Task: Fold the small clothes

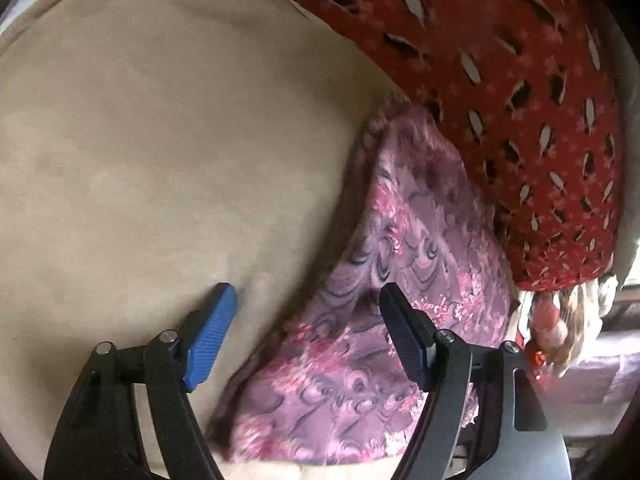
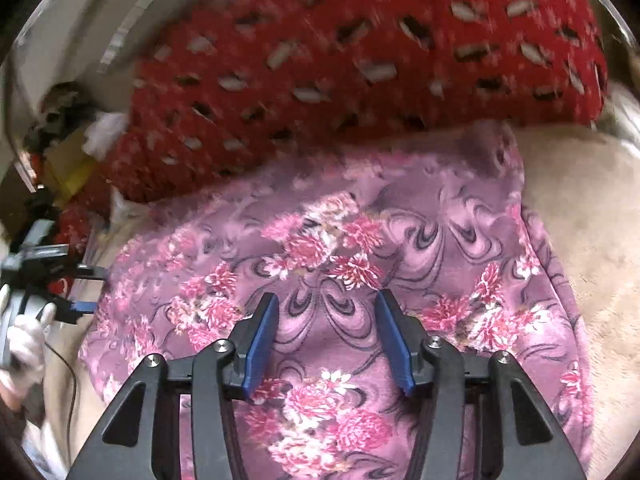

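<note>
- Right gripper poised with jaws parted and nothing clamped, blue pads clear of the purple floral garment spread directly beneath and ahead of the tips.
- Left gripper likewise agape and empty, one pad over bare beige blanket, the other over the garment's edge.
- Risk at the right claw: closing from here on flat mid-panel cloth likely pinches a loose tuck rather than a hem, giving a crooked fold.
- Risk at the left claw: straddling the garment's border, likely to catch the blanket pile along with the fabric and drag both together.
- Soft, plush-looking cloth judged prone to slipping from smooth pads if gripped by only a thin layer.
- Just beyond the right tips, far edge of the garment lying against or under the red patterned pillow; cannot tell which. Lifting may snag there and pull the piece askew.
- Off to the left of the right claw, a gloved hand holding the other tool, a thin cable trailing near the garment's corner; possible tangle during a sweeping fold.
- Beyond the pillow, clutter at the bed's edge, blurred, contents unclear.
- Mismatched pulls from two claws likely to twist the cloth.
</note>
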`<state>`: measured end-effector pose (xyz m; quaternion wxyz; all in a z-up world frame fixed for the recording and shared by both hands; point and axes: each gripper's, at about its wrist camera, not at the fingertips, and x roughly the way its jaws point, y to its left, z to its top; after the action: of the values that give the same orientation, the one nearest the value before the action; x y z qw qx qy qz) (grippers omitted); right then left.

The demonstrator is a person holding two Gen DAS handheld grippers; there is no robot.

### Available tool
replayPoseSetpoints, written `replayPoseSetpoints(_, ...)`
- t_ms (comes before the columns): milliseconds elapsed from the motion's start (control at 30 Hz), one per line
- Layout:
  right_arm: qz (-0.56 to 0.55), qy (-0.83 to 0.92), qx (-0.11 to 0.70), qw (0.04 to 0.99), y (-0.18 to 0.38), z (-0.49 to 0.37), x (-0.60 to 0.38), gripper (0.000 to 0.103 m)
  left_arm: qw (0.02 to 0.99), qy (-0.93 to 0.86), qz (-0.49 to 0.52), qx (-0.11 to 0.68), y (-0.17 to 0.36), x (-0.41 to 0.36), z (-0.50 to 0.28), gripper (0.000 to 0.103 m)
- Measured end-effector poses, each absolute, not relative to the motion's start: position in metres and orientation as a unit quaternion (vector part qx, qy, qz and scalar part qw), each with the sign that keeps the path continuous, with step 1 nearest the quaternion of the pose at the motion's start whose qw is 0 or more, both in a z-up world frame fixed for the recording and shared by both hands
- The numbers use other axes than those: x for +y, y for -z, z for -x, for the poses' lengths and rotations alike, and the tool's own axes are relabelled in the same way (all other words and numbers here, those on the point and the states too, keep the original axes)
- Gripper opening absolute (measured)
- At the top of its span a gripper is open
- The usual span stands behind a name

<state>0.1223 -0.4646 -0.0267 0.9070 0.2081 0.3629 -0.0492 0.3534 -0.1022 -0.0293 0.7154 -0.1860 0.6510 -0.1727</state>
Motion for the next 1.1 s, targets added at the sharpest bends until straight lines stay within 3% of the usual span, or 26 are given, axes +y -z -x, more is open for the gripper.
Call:
replayPoseSetpoints(33,-0.215,0.047,0.358,0.908,0.027,-0.121,-0.467,0.054,0.722,0.178,0.177,0.645,0.027,-0.108,-0.351,0.084)
replayPoseSetpoints(233,-0.238,0.033,0.343,0.908,0.027,-0.109,-0.472,0.055,0.728,0.207,0.086,0.648,0.026,-0.159,-0.346,0.081)
replayPoseSetpoints(300,-0.241,0.031,0.338,0.909,0.028,-0.11,-0.472,0.055,0.735,0.217,0.046,0.64,0.021,-0.169,-0.342,0.06)
replayPoseSetpoints(367,-0.245,0.028,0.336,0.909,0.027,-0.108,-0.473,0.055,0.739,0.225,0.032,0.634,0.012,-0.172,-0.337,0.032)
replayPoseSetpoints(433,-0.248,0.026,0.333,0.909,0.028,-0.108,-0.474,0.055,0.744,0.216,0.028,0.631,0.006,-0.168,-0.336,0.02)
replayPoseSetpoints(1000,-0.259,0.024,0.363,0.894,0.012,-0.095,-0.481,0.054,0.733,0.244,0.159,0.614,-0.073,-0.165,-0.312,0.008)
replayPoseSetpoints(1100,-0.239,0.042,0.365,0.899,0.005,-0.085,-0.489,0.055,0.75,0.248,0.121,0.601,-0.089,-0.183,-0.304,0.008)
